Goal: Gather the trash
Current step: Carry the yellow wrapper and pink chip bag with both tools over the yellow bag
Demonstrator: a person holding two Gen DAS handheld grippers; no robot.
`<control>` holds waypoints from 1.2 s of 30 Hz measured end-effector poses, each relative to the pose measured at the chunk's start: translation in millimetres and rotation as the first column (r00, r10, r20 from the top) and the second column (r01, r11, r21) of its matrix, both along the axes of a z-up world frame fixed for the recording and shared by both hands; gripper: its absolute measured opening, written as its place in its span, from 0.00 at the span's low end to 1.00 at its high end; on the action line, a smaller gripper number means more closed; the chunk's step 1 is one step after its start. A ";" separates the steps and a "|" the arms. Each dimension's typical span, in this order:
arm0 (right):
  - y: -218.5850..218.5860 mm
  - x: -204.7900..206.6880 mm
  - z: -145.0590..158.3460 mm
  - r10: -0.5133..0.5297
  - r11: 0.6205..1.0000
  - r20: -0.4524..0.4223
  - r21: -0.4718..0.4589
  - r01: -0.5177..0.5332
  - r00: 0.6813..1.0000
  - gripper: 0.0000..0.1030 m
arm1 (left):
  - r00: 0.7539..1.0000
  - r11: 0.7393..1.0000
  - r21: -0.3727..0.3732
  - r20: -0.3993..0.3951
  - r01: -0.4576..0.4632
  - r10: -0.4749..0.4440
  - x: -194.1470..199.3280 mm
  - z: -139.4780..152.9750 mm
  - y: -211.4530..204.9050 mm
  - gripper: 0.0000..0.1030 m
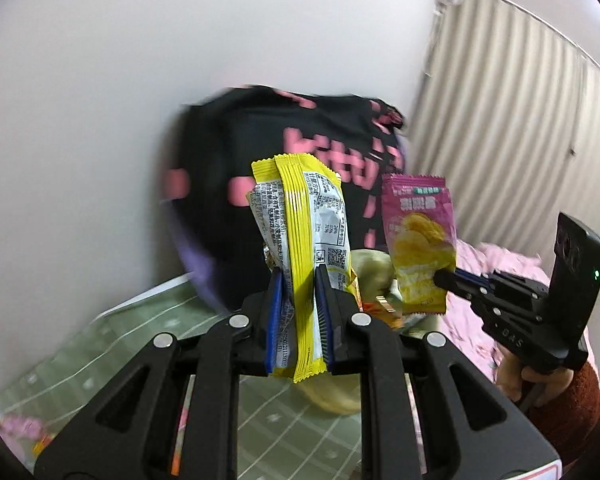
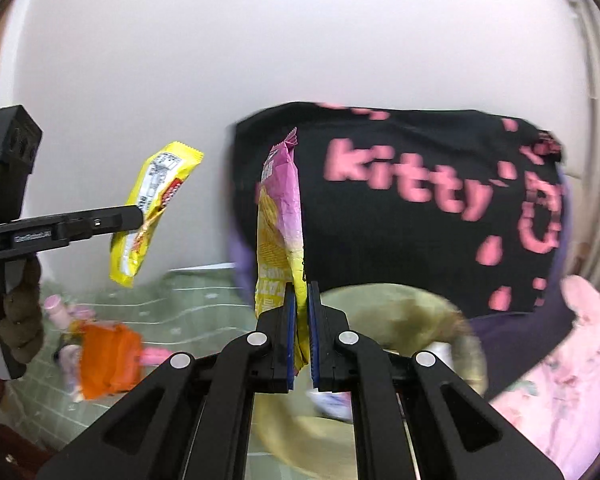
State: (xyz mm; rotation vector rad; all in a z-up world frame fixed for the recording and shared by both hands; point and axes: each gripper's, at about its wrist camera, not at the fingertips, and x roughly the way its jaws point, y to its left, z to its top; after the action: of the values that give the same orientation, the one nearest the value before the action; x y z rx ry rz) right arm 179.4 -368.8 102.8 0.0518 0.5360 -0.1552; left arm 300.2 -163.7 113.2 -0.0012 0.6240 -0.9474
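Note:
My left gripper (image 1: 298, 276) is shut on a yellow and silver snack wrapper (image 1: 304, 232), which stands upright between its blue pads. From the right wrist view the same wrapper (image 2: 156, 208) hangs from the left gripper (image 2: 138, 216) at the left. My right gripper (image 2: 300, 292) is shut on a crumpled pink and yellow chip packet (image 2: 280, 216). In the left wrist view that packet (image 1: 420, 240) sticks up from the right gripper (image 1: 440, 278) on the right. Both wrappers are lifted off the green checked bed sheet (image 1: 120, 328).
A black pillow with pink "kitty" lettering (image 2: 400, 216) leans on the white wall behind both wrappers. An orange packet (image 2: 108, 360) and a small pink bottle (image 2: 58, 310) lie on the sheet at lower left. A yellowish round plush thing (image 2: 400, 320) lies below, a pink blanket (image 2: 560, 380) at right.

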 end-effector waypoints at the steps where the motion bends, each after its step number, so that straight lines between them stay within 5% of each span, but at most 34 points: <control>1: -9.3 -4.9 -0.2 -0.025 1.000 -0.001 0.002 0.025 1.000 0.06 | 1.000 1.000 0.011 0.003 0.022 -0.022 -2.3 -0.6 -14.7 0.14; 8: -73.9 -36.4 -17.6 -0.154 0.985 -0.053 0.069 0.158 0.987 0.06 | 0.988 0.986 0.078 -0.058 0.147 -0.142 -8.1 -27.5 -95.6 0.14; 14: -85.3 -16.9 -56.0 -0.130 0.986 -0.162 0.086 0.145 0.978 0.06 | 0.980 0.971 0.165 -0.124 0.174 -0.155 -1.1 -61.6 -139.5 0.14; 23: -88.9 23.1 -106.4 -0.047 0.984 -0.308 0.152 0.098 0.950 0.06 | 0.968 0.949 0.266 -0.226 0.169 -0.109 22.1 -117.3 -171.2 0.15; 36: -92.0 22.3 -118.0 -0.041 0.981 -0.335 0.164 0.101 0.941 0.06 | 0.958 0.954 0.241 -0.266 0.178 -0.112 30.6 -132.3 -176.0 0.16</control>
State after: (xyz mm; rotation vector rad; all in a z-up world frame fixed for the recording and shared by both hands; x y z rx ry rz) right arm 201.7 -460.9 -15.2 0.2237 0.8845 -0.1873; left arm 330.8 -339.7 -19.1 0.1667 0.9918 -1.0095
